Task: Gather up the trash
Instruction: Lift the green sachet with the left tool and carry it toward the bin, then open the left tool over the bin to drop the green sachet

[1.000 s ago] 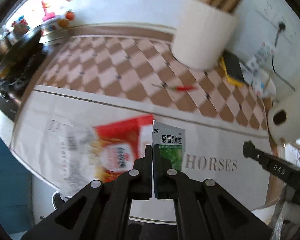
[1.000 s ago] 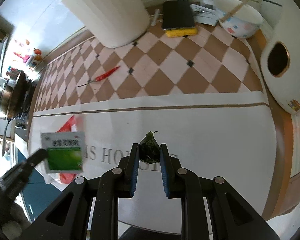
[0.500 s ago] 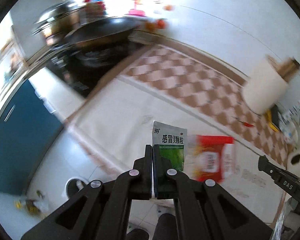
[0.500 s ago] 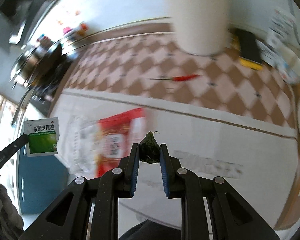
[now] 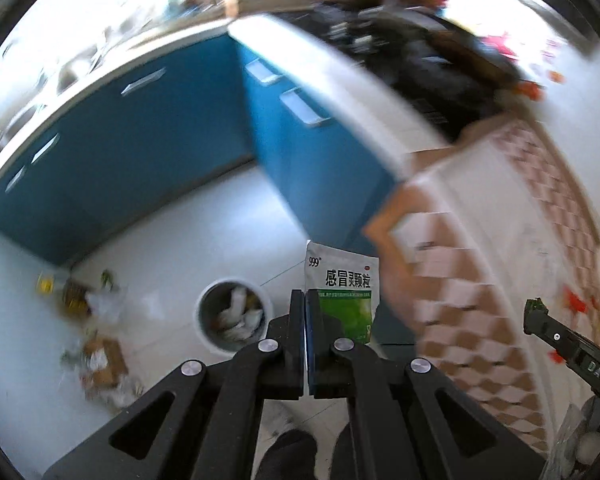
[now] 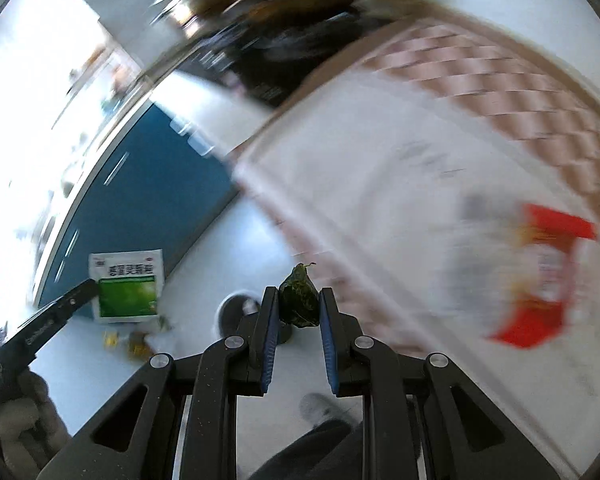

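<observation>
My left gripper (image 5: 305, 300) is shut on a green and white medicine sachet (image 5: 342, 292) and holds it in the air, off the table's edge. A round white trash bin (image 5: 233, 314) with trash inside stands on the floor just left of it. My right gripper (image 6: 299, 304) is shut on a dark green leaf scrap (image 6: 299, 298), also over the floor near the bin (image 6: 236, 308). The sachet (image 6: 127, 286) in the left gripper shows at the left of the right wrist view. A red and white snack wrapper (image 6: 540, 276) lies on the table.
Blue cabinets (image 5: 140, 140) line the white floor. Loose litter (image 5: 96, 356) lies on the floor left of the bin. The table with the checkered cloth (image 5: 500, 280) is on the right, its edge close to both grippers. A stove with dark pots (image 5: 440, 60) is behind.
Both grippers have swung left, away from the table and out over the floor, with the sachet and the leaf scrap still held. The trash bin has come into view.
</observation>
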The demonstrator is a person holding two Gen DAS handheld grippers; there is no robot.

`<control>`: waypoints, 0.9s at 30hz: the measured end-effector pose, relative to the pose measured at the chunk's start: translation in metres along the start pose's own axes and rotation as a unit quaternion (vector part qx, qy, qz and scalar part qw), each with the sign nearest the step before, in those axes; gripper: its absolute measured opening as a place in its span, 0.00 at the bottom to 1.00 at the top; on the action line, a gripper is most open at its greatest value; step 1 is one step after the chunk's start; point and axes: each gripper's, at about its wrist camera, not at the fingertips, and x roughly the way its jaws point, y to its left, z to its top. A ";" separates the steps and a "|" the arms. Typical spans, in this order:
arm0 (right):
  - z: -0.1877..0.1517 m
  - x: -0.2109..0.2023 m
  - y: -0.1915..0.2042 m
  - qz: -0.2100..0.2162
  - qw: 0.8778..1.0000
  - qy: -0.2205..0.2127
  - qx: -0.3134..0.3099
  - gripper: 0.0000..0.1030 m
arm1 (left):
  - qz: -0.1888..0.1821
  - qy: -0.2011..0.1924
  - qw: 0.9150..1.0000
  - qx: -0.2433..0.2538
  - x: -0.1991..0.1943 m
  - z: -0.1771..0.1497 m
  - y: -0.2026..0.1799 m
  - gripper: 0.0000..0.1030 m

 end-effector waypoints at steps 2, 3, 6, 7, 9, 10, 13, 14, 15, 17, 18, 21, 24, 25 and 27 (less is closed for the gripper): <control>-0.009 0.032 0.030 0.015 1.000 0.015 -0.015 0.20 | 0.002 0.021 0.999 -0.028 0.030 -0.003 0.036 0.00; -0.013 0.049 0.043 0.019 0.999 0.021 -0.025 0.20 | 0.007 0.030 0.999 -0.039 0.046 -0.005 0.051 0.00; -0.026 0.117 0.079 0.035 0.997 0.054 -0.046 0.20 | 0.009 0.068 0.994 -0.087 0.115 -0.016 0.101 0.00; -0.032 0.142 0.089 0.039 0.996 0.065 -0.054 0.20 | 0.006 0.084 0.991 -0.103 0.144 -0.023 0.119 0.00; -0.044 0.193 0.104 0.049 0.993 0.088 -0.065 0.20 | 0.011 0.108 0.985 -0.132 0.196 -0.038 0.148 0.00; -0.051 0.221 0.109 0.055 0.991 0.100 -0.069 0.20 | 0.010 0.121 0.981 -0.149 0.226 -0.048 0.163 0.00; -0.072 0.309 0.122 0.068 0.985 0.133 -0.084 0.20 | 0.006 0.150 0.971 -0.188 0.306 -0.075 0.197 0.00; -0.082 0.343 0.125 0.072 0.983 0.144 -0.089 0.20 | 0.003 0.156 0.968 -0.196 0.326 -0.084 0.206 0.00; -0.092 0.380 0.127 0.075 0.980 0.157 -0.097 0.20 | 0.002 0.163 0.966 -0.203 0.350 -0.093 0.214 0.00; -0.104 0.435 0.129 0.079 0.976 0.173 -0.107 0.20 | 0.009 0.172 0.961 -0.214 0.389 -0.109 0.231 0.00; -0.112 0.459 0.128 0.082 0.973 0.181 -0.114 0.20 | 0.008 0.178 0.959 -0.220 0.407 -0.117 0.237 0.00; -0.140 0.541 0.129 0.096 0.964 0.216 -0.123 0.20 | 0.033 0.187 0.957 -0.219 0.443 -0.134 0.252 0.00; -0.163 0.606 0.127 0.103 0.953 0.254 -0.129 0.21 | 0.060 0.194 0.957 -0.205 0.463 -0.149 0.262 0.04; -0.170 0.626 0.130 0.100 0.949 0.266 -0.138 0.22 | 0.073 0.194 0.957 -0.202 0.466 -0.153 0.264 0.04; -0.177 0.644 0.133 0.093 0.947 0.270 -0.147 0.24 | 0.087 0.192 0.957 -0.199 0.469 -0.159 0.269 0.07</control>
